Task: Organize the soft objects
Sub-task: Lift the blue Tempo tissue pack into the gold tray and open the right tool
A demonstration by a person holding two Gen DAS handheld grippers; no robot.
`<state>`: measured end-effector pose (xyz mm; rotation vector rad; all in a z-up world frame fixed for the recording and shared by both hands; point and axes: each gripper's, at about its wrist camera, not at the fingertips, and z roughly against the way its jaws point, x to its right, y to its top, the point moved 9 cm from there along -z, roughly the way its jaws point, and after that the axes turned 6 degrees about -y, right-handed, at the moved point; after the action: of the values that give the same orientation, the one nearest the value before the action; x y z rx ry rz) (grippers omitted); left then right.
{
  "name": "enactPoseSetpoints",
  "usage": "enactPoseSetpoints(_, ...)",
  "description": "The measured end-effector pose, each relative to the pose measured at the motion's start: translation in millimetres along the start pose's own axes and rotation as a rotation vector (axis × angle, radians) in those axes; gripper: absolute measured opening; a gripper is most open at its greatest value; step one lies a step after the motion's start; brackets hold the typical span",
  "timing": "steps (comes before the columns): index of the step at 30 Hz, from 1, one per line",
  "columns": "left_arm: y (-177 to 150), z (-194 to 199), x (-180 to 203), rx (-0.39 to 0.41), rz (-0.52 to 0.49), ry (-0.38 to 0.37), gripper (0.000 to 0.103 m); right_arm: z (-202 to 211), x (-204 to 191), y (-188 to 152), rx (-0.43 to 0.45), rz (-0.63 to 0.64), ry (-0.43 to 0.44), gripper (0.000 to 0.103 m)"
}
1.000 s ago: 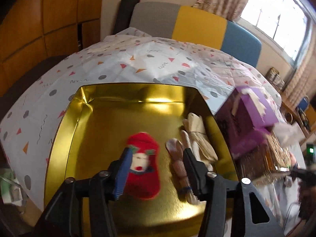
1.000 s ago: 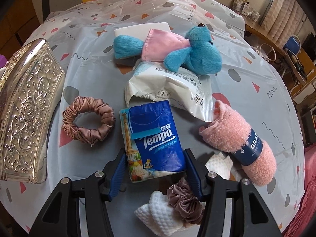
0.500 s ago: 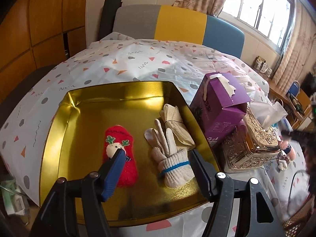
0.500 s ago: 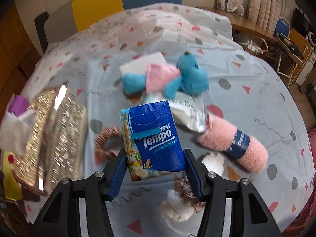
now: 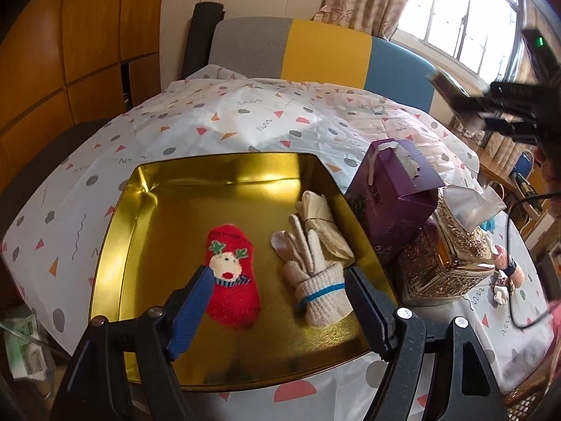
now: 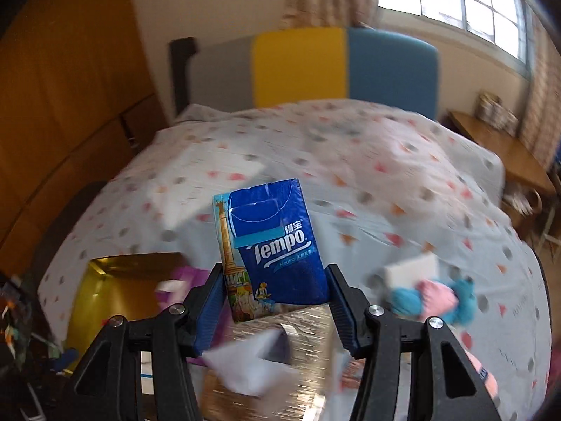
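Right claw (image 6: 277, 298) grips one blue tissue pack (image 6: 271, 245), carried in the air above the ornate tissue box and short of the gold tray (image 5: 224, 161). Left claw (image 5: 277, 301), empty, is opening over that tray, which holds one red sock (image 5: 231, 280) and two glove bundles (image 5: 315, 259). Next, I judge: lower the pack into the tray's bare part.

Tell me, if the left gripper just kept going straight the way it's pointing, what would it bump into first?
Probably the floor of the gold tray, between the red sock and white glove. The left gripper holds nothing, its jaws opening; depth is hard to judge.
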<state>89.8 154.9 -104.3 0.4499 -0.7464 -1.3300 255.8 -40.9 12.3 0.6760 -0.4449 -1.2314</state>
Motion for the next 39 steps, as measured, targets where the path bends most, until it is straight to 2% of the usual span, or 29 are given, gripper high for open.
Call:
enactPoseSetpoints(7,-11,2,-31,-0.008,0.051,0.035,0.078,-26,-117,-33,-0.081,0.194,0.132,0.056)
enactPoseSetpoints(12,-16,5,-55,-0.004,0.104,0.061,0.078,-62,-163,-66,-0.186,0.259,0.162,0.056)
enactPoseSetpoints(15,-18,7,-63,-0.002,0.12,0.067,0.078,-87,-175,-82,-0.236,0.256,0.141,0.057)
enactPoseSetpoints(18,-19,7,-65,-0.001,0.125,0.065,0.078,-109,-180,-89,-0.256,0.243,0.122,0.057)
enactPoseSetpoints(23,-19,7,-65,-0.001,0.121,0.069,0.078,-112,-181,-91,-0.263,0.229,0.107,0.057)
enactPoseSetpoints(31,-18,9,-53,0.005,0.088,0.063,0.078,-62,-174,-81,-0.111,0.275,0.11,0.057)
enactPoseSetpoints(39,-18,11,-31,0.001,0.032,0.043,0.078,-23,-116,-87,-0.015,0.192,0.064,0.057)
